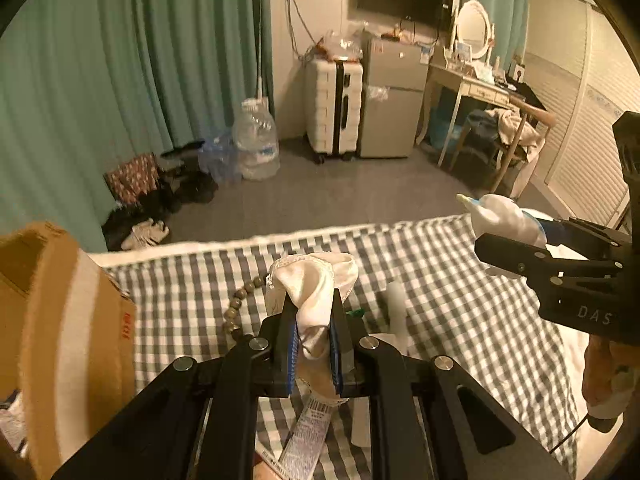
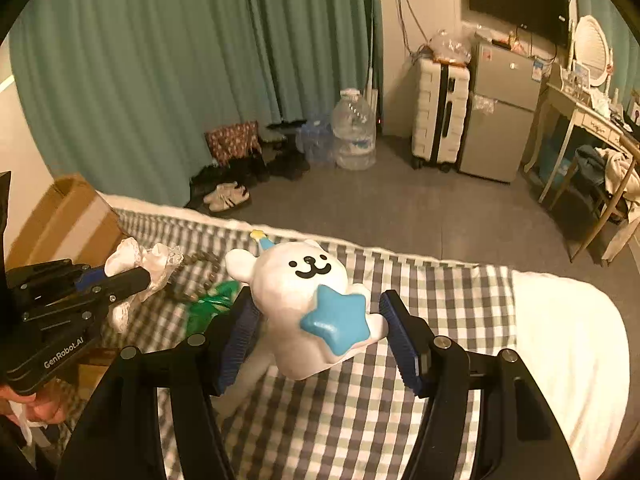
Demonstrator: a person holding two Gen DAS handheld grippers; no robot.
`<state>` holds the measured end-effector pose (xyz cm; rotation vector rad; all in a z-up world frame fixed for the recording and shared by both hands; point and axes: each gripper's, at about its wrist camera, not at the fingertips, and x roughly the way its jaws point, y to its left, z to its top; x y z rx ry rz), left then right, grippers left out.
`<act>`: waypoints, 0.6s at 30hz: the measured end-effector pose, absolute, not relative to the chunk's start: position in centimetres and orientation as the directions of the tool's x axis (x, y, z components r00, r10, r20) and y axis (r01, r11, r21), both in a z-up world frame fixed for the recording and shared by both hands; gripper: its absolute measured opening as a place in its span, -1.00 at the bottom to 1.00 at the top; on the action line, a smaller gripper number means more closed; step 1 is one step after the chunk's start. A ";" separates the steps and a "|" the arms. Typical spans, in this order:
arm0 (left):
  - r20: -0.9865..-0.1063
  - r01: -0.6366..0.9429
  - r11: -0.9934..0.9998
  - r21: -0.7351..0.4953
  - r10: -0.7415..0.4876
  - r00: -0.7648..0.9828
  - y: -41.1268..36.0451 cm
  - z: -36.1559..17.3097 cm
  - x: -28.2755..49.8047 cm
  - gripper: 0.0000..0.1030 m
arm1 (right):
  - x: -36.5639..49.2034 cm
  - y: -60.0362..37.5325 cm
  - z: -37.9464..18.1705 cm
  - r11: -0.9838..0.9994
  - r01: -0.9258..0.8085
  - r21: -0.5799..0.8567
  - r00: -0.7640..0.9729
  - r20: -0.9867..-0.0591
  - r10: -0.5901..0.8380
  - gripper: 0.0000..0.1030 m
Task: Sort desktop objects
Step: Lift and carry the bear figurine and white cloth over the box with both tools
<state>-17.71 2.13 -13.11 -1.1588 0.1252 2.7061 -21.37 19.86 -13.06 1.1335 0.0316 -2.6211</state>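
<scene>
My left gripper (image 1: 314, 312) is shut on a white lace-edged cloth (image 1: 316, 284) and holds it above the checked bedspread (image 1: 460, 308); it also shows in the right wrist view (image 2: 132, 276) at the left. My right gripper (image 2: 316, 312) is shut on a white bear toy (image 2: 304, 280) with a blue star (image 2: 336, 324) and holds it above the bed; the toy shows in the left wrist view (image 1: 504, 216) at the right. A string of brown beads (image 1: 238, 304) lies on the bed under the cloth.
An open cardboard box (image 1: 60, 320) stands at the left edge of the bed. A green wrapper (image 2: 212, 308), a white tube (image 1: 396, 308) and a labelled packet (image 1: 308, 436) lie on the bedspread. Shoes, a water jug, a suitcase and a fridge stand on the floor beyond.
</scene>
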 end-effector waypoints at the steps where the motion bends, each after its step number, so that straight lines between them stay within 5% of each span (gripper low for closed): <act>1: -0.713 -0.208 -0.978 0.010 0.139 -0.688 2.1 -12.3 -17.1 -0.76 | -20.9 19.9 -12.5 -0.959 0.268 0.091 -0.658 -0.710 -0.251 0.21; 18: -0.525 -0.191 -0.981 0.038 0.143 -0.839 2.5 -1.3 -8.6 -0.75 | -11.5 21.2 -2.8 -0.977 0.180 0.118 -0.797 -0.565 -0.215 0.21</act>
